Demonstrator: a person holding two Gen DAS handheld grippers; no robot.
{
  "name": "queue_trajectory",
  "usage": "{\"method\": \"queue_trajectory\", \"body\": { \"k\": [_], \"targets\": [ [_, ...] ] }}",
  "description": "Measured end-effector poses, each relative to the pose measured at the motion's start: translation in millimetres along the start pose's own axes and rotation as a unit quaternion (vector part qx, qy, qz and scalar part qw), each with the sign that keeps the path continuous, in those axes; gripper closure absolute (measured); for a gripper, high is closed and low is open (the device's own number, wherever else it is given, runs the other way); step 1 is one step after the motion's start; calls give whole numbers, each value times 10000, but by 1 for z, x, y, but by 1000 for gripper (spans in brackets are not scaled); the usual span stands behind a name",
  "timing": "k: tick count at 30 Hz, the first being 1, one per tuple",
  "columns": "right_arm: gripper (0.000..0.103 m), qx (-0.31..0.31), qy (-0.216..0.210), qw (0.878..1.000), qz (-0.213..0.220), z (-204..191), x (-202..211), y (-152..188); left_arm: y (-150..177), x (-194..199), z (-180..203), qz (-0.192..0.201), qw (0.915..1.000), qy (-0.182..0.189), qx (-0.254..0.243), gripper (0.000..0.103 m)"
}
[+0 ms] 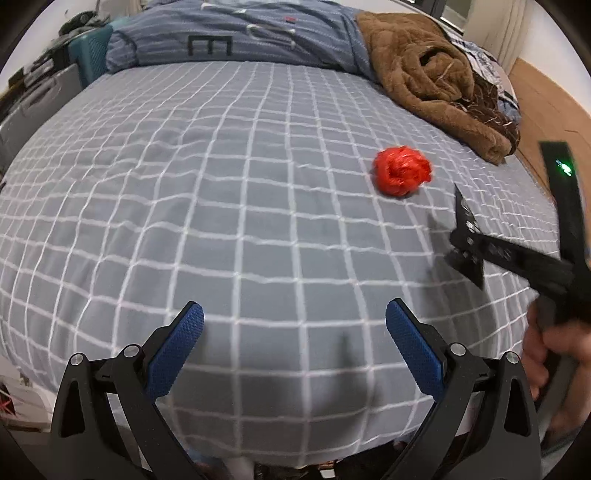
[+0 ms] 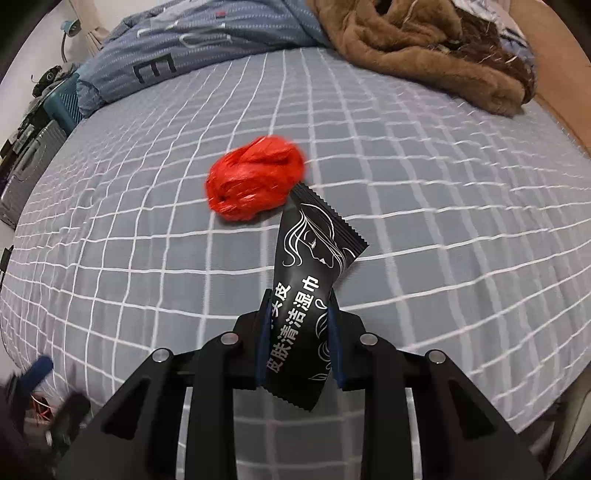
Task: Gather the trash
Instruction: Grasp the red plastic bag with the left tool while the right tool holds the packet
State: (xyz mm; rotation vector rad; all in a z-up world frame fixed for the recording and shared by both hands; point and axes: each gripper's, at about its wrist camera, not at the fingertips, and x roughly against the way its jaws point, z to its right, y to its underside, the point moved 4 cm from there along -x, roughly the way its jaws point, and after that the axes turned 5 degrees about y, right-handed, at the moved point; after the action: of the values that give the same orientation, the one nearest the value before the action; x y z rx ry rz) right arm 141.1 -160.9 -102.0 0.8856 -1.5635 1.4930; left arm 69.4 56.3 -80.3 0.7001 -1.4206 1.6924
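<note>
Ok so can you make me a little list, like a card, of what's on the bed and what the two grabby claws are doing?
place: bed with a grey checked sheet
left gripper: open, holding nothing, above the sheet
right gripper: shut on a black wet-wipe packet
packet: lifted off the sheet, sticking out past the fingers
trash on the bed: one crumpled red plastic ball, untouched
also on the bed: brown fleece blanket, blue striped duvet
</note>
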Motion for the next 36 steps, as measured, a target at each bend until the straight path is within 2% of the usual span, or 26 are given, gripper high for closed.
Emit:
{"method": "queue_trajectory", "body": {
  "k": [10,17,24,30,32,33,34,36],
  "targets": [
    [77,125,219,9991,335,77,44,-3,-56,-34,76,171,9989,260,-364,6],
    [77,120,339,9984,442,117,50,-8,-89,-75,112,140,9982,189,-543,6],
    [77,63,342,9985,427,135,36,-10,-114,-117,126,63,9974,12,-721,6],
    [77,-20,334,9990,302,145,15,-8,-124,-145,121,-28,9984,-78,-553,8],
    [77,-29,333,9991,277,146,10,-8,-125,-149,120,-50,9985,-85,-541,14],
    [77,-31,329,9991,268,146,9,-8,-124,-151,120,-84,9984,-39,-556,21],
    [77,-32,326,9991,265,146,8,-8,-124,-153,120,-122,9985,29,-533,35],
    [77,-27,316,9991,270,145,7,-10,-121,-157,117,-226,9988,8,-441,45]
  ]
}}
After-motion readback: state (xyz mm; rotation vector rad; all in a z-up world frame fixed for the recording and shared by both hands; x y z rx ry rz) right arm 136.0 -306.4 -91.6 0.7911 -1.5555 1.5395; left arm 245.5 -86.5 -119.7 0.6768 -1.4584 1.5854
